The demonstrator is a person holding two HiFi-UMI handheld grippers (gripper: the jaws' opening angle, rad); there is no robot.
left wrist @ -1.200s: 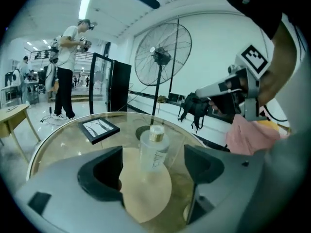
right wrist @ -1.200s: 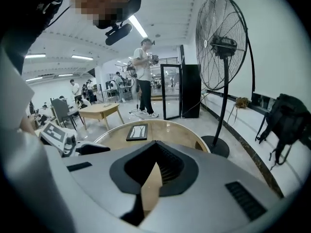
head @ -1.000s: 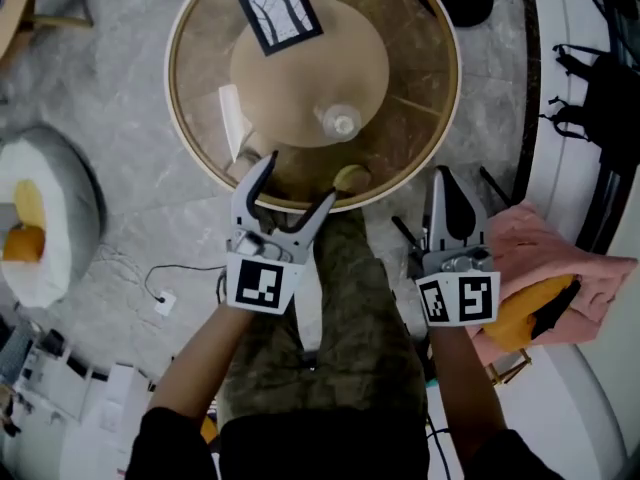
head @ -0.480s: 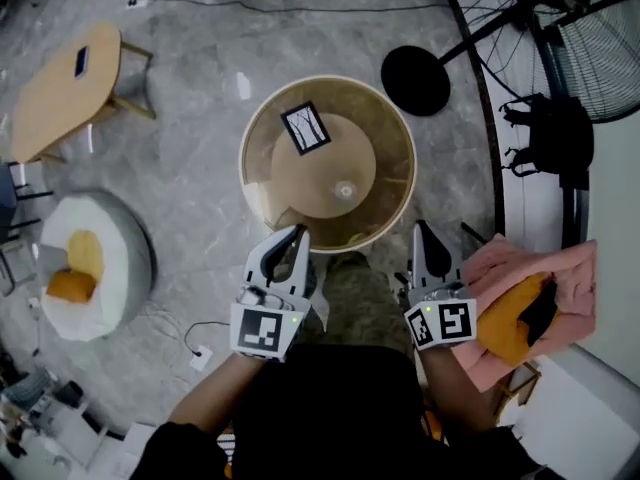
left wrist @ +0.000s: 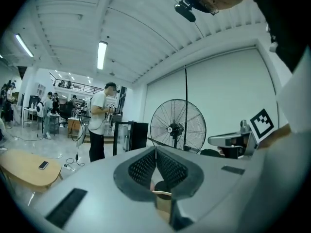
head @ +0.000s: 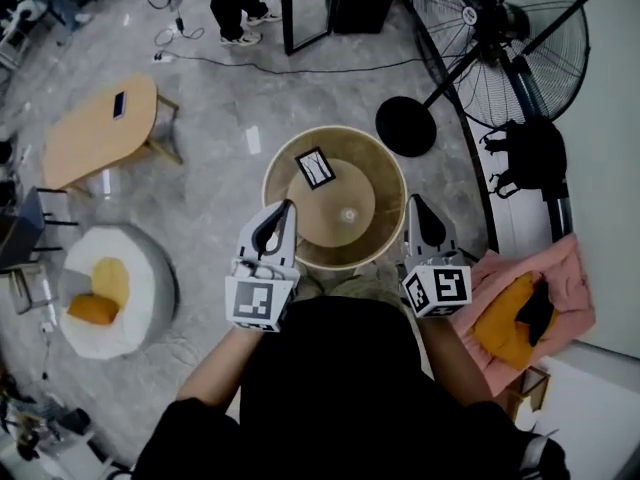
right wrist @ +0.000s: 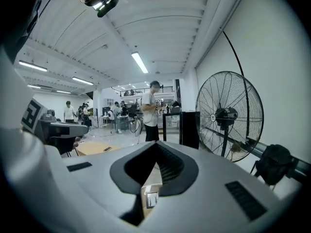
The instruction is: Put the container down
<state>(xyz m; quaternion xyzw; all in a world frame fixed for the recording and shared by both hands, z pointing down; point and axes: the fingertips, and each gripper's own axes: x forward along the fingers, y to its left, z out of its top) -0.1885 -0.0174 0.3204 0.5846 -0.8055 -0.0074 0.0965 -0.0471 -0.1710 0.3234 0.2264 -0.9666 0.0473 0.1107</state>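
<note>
By the round table [head: 383, 164] — left gripper [head: 287, 206], right gripper [head: 413, 200], jaws clenched empty — container [head: 347, 214] on its top

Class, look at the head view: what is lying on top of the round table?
On the round table lie a black-framed picture and a small clear container. The left claw covers part of its near rim.

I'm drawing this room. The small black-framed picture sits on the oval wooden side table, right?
Not quite. The small black-framed picture sits on the round glass-topped table, not on the oval wooden side table. The head view shows this.
</note>
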